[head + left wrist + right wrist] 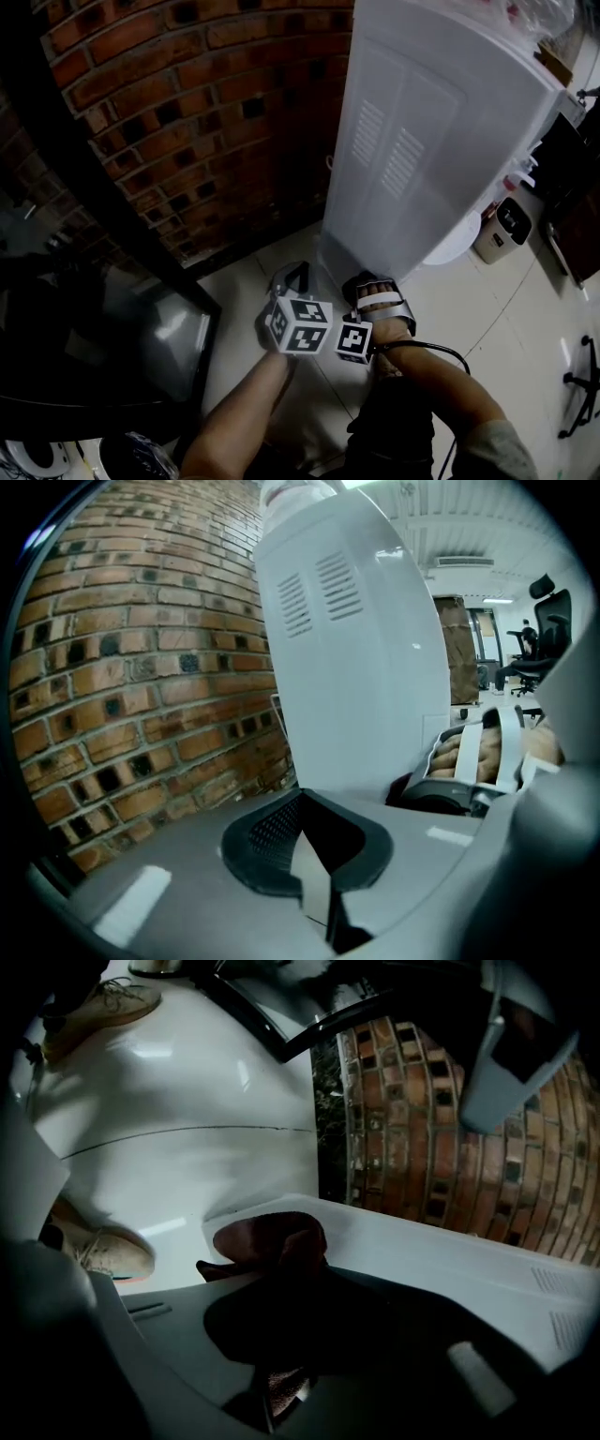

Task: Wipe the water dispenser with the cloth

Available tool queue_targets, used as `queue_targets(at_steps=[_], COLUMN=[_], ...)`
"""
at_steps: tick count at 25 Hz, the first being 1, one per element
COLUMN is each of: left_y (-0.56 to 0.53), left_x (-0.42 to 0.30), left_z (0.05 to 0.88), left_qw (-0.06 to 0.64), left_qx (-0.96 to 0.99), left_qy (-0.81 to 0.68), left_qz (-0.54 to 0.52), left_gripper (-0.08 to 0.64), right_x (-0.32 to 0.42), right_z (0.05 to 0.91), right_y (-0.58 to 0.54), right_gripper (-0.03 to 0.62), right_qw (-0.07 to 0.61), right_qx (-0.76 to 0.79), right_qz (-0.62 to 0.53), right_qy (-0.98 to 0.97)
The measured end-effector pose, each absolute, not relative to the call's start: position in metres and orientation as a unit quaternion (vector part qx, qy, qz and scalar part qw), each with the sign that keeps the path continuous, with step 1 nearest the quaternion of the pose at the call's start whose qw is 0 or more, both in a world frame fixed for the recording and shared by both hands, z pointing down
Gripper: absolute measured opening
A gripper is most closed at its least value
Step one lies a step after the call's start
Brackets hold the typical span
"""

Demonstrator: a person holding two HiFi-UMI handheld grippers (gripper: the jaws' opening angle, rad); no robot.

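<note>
Right gripper view shows the right gripper (281,1307) with its 2 jaws clamped on a dark red cloth (270,1241) at the water dispenser's (422,1260) bottom edge. The left gripper (305,841) has its jaws together, empty.

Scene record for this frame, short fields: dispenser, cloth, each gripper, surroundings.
dispenser: white water dispenser, vented panel facing the head view
cloth: dark red cloth, bunched at the dispenser's lower panel
right gripper: shut on the cloth, low near the dispenser's base
left gripper: jaws together, nothing between them, beside the right one
surroundings: brick wall next to the dispenser; pale floor
</note>
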State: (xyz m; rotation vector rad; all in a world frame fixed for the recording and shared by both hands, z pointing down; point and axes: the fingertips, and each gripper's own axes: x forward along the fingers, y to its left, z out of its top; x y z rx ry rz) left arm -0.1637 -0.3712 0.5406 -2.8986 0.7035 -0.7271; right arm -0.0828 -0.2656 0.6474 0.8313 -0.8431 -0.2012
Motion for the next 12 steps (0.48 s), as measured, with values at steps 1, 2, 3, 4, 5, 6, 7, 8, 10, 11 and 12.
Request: queue_targets(at_steps=[1,2,3,4,5,6,7,8,10,11,12], left_y=[-0.373,-0.374,-0.375,-0.376,-0.376,-0.377,-0.377,-0.377,-0.378,-0.378,-0.378], left_x=[-0.165,-0.166,-0.168,-0.169,-0.170,-0.171,-0.172,-0.174,-0.180,-0.182,-0.182], left_z=[0.543,0.545,0.547,0.549,0.550,0.552,0.553,0.555,0.558,0.558,0.557], left_qw=[0.032,0.030,0.028,0.027,0.026,0.025,0.024,0.024,0.022,0.020,0.016], left_qx=[-0.943,-0.942,-0.942,-0.941,-0.941,-0.940,-0.940,-0.939,-0.936,-0.936,-0.935], left_qy=[0.230,0.231,0.232,0.232,0.233,0.233,0.234,0.234,0.237,0.239,0.241], left_qz=[-0.239,-0.241,-0.242,-0.244,-0.246,-0.247,-0.249,-0.251,-0.258,-0.259,-0.259], left_gripper=[0.000,0.000,0.000,0.000,0.000,0.000,0.000,0.000,0.000,0.000,0.000], right_x=[-0.082,-0.081,-0.080,-0.080,-0.080,-0.079,-0.079,-0.079,-0.078,-0.078,-0.076], right_z=[0.655,0.663,0.671,0.679,0.687,0.695,0.704,0.712,0.729,0.736,0.742], right_y=[-0.267,-0.268,-0.268,-0.267,-0.265,-0.264,-0.263,-0.262,-0.262,-0.262,-0.262], right_gripper=[0.083,0.083,0.084,0.084,0.084,0.084,0.084,0.084,0.084,0.084,0.084], right_qw=[0.831,0.836,0.840,0.844,0.846,0.848,0.850,0.853,0.859,0.862,0.865], right_qx=[0.383,0.375,0.367,0.360,0.354,0.348,0.343,0.337,0.321,0.314,0.308], right_qz=[-0.094,-0.094,-0.091,-0.085,-0.077,-0.069,-0.062,-0.058,-0.061,-0.064,-0.067], right_qy=[-0.393,-0.390,-0.389,-0.389,-0.391,-0.393,-0.395,-0.395,-0.394,-0.393,-0.391])
